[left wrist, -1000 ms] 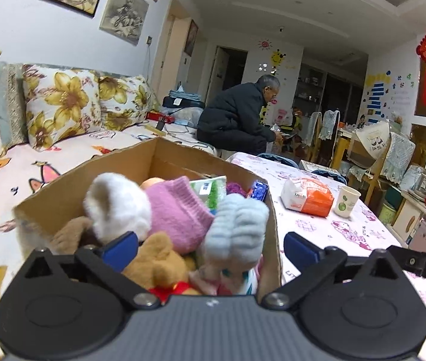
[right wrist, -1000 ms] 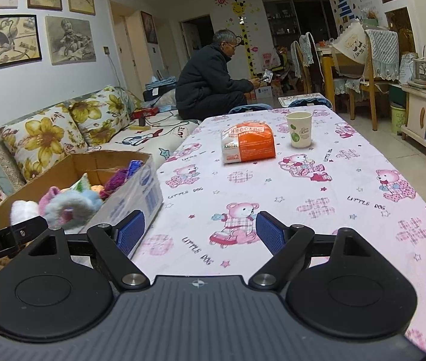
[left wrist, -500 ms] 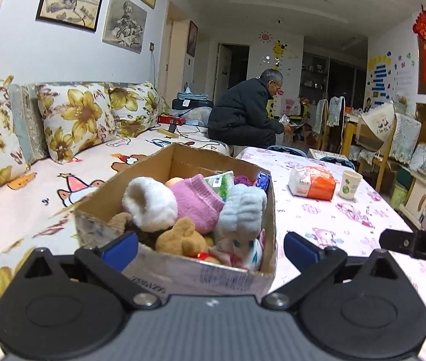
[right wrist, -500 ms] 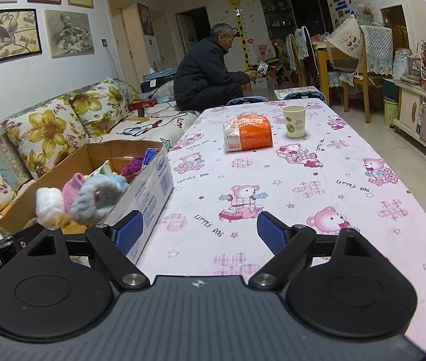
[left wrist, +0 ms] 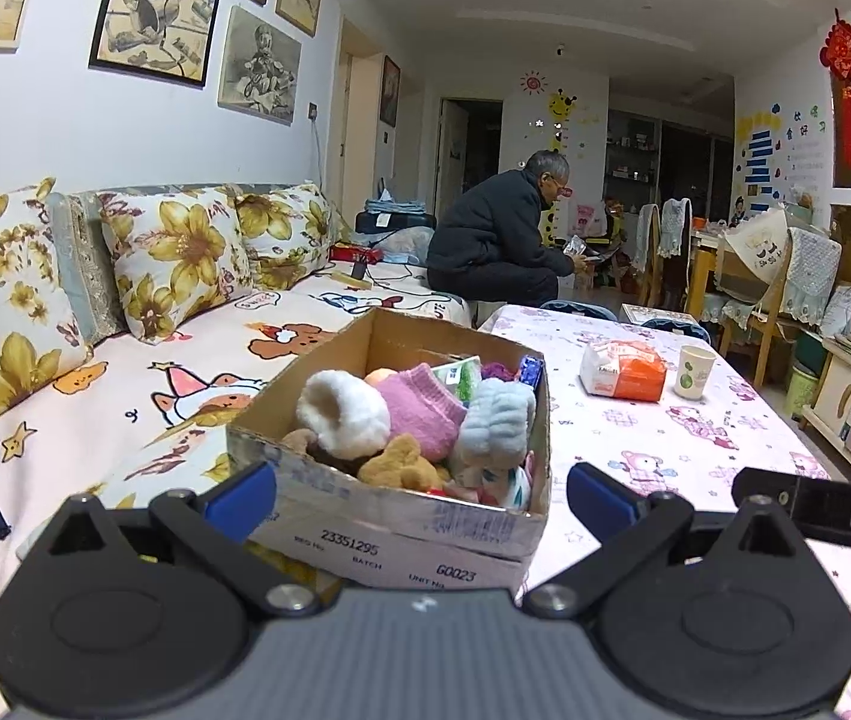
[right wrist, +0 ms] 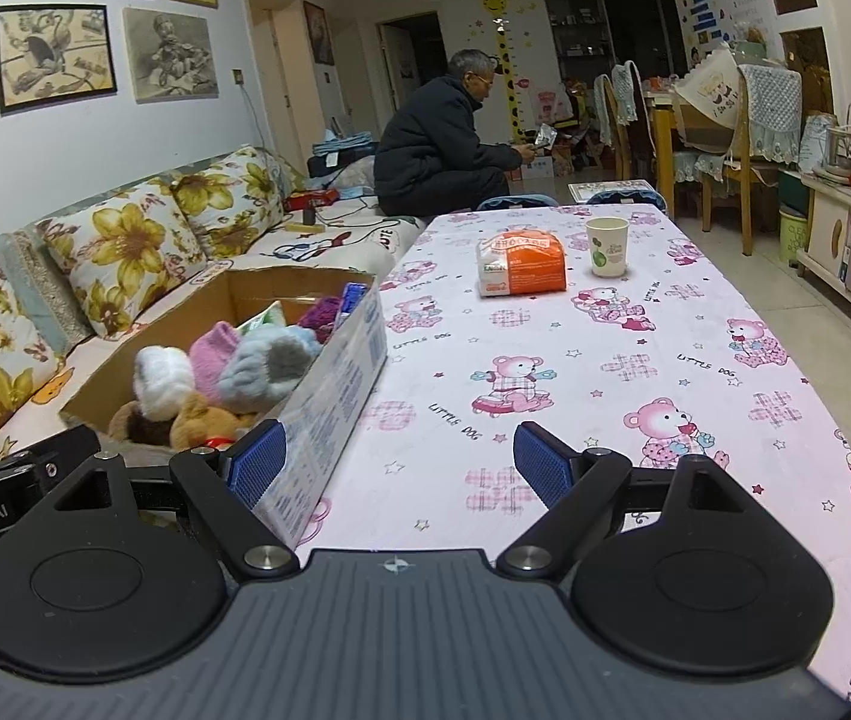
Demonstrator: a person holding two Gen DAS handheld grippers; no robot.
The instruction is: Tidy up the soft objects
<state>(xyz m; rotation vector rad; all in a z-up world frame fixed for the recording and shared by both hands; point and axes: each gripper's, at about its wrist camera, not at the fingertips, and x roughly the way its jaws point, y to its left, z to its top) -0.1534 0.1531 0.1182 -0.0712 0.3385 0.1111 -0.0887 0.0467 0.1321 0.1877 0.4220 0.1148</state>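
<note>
A cardboard box (left wrist: 401, 525) stands at the table's left edge beside the sofa, full of soft things: a white fluffy sock (left wrist: 341, 414), a pink sock (left wrist: 419, 405), a grey-blue fluffy sock (left wrist: 497, 426) and a brown plush bear (left wrist: 398, 468). The box also shows in the right wrist view (right wrist: 329, 384). My left gripper (left wrist: 419, 492) is open and empty, just short of the box's near wall. My right gripper (right wrist: 398, 459) is open and empty, low over the table, its left finger by the box's right wall.
The table (right wrist: 635, 372) has a pink bear-print cloth, with an orange-white tissue pack (right wrist: 521, 264) and a paper cup (right wrist: 605, 246) at the far end. A sofa with floral cushions (left wrist: 173, 258) runs on the left. A person (left wrist: 497, 240) sits beyond the table. Chairs and cabinets stand right.
Both grippers have drawn back from the box, which now looks smaller and farther. Both stay open and empty. The box contents have not moved.
</note>
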